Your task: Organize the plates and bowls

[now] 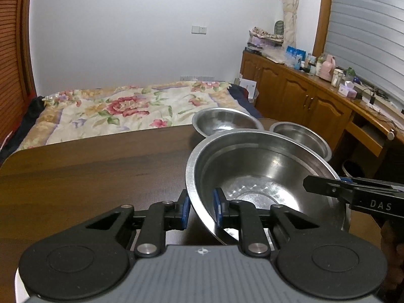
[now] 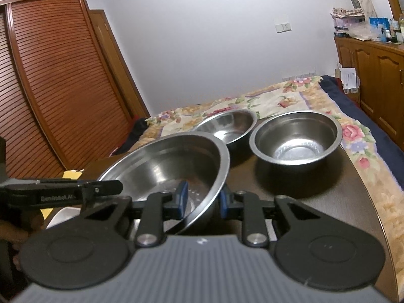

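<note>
Clearly the large steel bowl (image 1: 265,176) was the thing in hand: it filled the lower right of the left wrist view and the lower centre of the right wrist view, tilted, with one side seeming raised off the dark wooden table (image 1: 88,171).

- Left gripper (image 1: 200,208): jaws narrowly parted, straddling the bowl's near rim, one blue pad outside the wall, one inside. Whether the pads pressed the metal could not be told.
- Right gripper (image 2: 202,198): same arrangement on the opposite rim, one pad inside, one outside; jaws close together, contact likewise unclear.

Handling, as judged: thin sheet steel, so light and stiff, not fragile, but polished and slick. The flared wall slopes away from the pads, so a pinch low on the wall would likely slide; the rolled rim looked the best hold, with a grip on each side to keep it level. A slip would mean noise, not breakage.

Beyond it, toward the upper middle of the frame, stood a shallower bowl (image 2: 227,126) and, just beside that to the right, a deeper bowl (image 2: 298,136), both upright, empty, near the table's far edge. Nesting these by size seemed the likely aim.

Behind the table lay a bed with a floral quilt (image 1: 126,106).
</note>
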`<state>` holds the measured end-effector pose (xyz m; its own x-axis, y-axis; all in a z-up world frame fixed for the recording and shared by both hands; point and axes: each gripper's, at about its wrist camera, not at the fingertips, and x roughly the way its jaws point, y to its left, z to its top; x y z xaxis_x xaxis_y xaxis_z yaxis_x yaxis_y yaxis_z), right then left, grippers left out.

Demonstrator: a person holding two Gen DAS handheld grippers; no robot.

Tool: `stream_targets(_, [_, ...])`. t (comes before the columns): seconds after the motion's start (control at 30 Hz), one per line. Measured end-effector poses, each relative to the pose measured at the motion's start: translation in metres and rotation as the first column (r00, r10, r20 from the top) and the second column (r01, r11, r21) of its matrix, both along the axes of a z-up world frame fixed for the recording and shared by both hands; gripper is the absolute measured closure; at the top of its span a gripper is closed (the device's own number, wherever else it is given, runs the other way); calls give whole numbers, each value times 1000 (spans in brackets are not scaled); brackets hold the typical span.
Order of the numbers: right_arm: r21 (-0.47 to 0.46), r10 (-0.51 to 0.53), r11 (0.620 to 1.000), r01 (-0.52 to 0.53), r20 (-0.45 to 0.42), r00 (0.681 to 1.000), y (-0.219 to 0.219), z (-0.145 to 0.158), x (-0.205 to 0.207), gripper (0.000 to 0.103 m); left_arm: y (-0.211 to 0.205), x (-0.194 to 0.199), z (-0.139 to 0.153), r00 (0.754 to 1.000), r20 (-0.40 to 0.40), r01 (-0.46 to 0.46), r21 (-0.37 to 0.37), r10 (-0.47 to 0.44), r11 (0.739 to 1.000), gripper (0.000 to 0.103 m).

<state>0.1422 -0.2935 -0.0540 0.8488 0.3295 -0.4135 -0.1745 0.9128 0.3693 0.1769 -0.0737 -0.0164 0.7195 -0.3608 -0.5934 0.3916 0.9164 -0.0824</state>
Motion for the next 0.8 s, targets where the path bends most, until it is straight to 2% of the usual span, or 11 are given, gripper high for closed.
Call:
stream_targets(0.43, [8, 7, 1000, -7, -4, 1000, 6, -4, -34, 76, 5, -52, 2, 999, 46, -5, 11, 4, 1000, 81])
stream_targets(0.8, [-24, 14, 1000, -14, -26, 1000, 11, -10, -44, 76, 7, -71, -7, 999, 45, -26, 0, 26, 1000, 81])
